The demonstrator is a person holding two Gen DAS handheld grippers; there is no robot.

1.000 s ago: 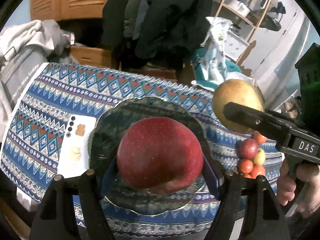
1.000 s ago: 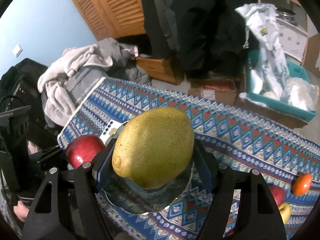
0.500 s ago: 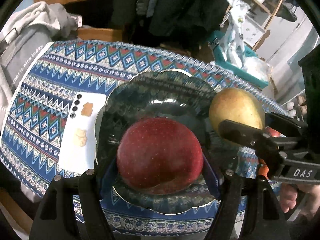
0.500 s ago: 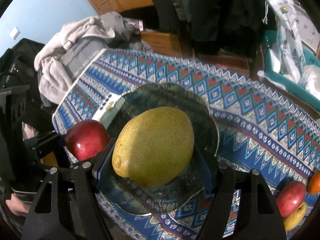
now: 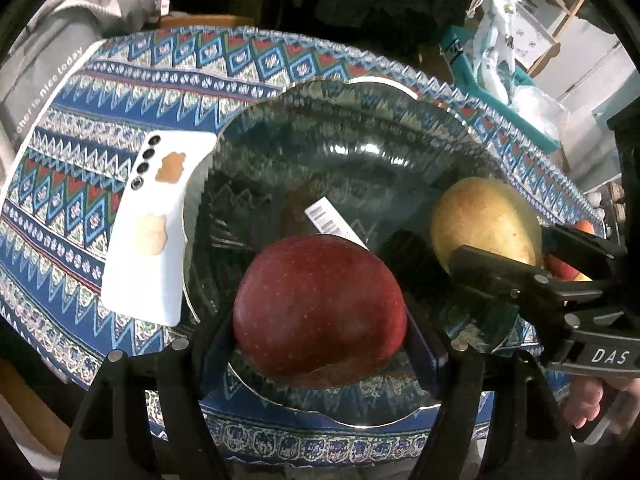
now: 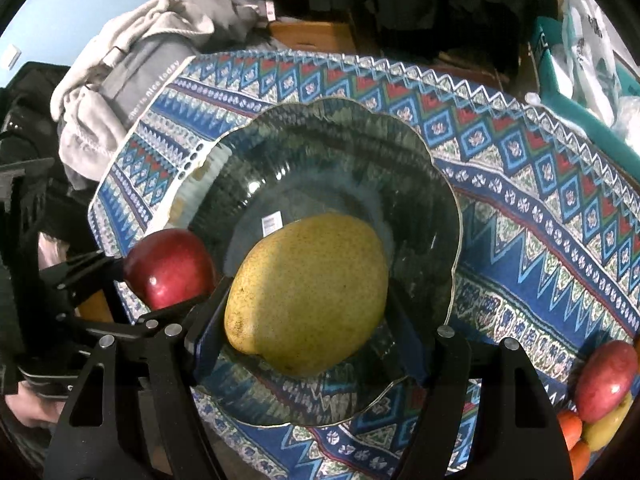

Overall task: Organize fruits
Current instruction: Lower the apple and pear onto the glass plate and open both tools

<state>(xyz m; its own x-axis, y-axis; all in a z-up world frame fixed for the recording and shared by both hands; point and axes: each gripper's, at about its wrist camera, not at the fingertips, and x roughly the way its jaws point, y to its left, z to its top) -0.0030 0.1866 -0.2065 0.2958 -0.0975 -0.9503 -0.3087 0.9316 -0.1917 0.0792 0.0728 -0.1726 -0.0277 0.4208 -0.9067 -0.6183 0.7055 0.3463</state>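
Behind both our grippers a cluttered room spreads out: a wooden louvred door, hanging dark clothes, a heap of grey laundry point(image 6: 120, 60) and a teal bin point(image 5: 500, 80). Beneath them a patterned tablecloth point(image 6: 540, 200) covers the table, and on it sits a wide dark glass bowl point(image 6: 400, 152), empty so far, with a white phone point(image 5: 148, 232) touching its rim. Our left gripper point(image 5: 320, 332) is closed halfway around a red apple point(image 5: 320, 304); our right gripper point(image 6: 308, 340) clasps a yellow-green pear point(image 6: 308, 292), both above the bowl. We judge the job barely begun: neither fruit is set down, and small fruits point(image 6: 600, 400) wait off to the right gripper's right.
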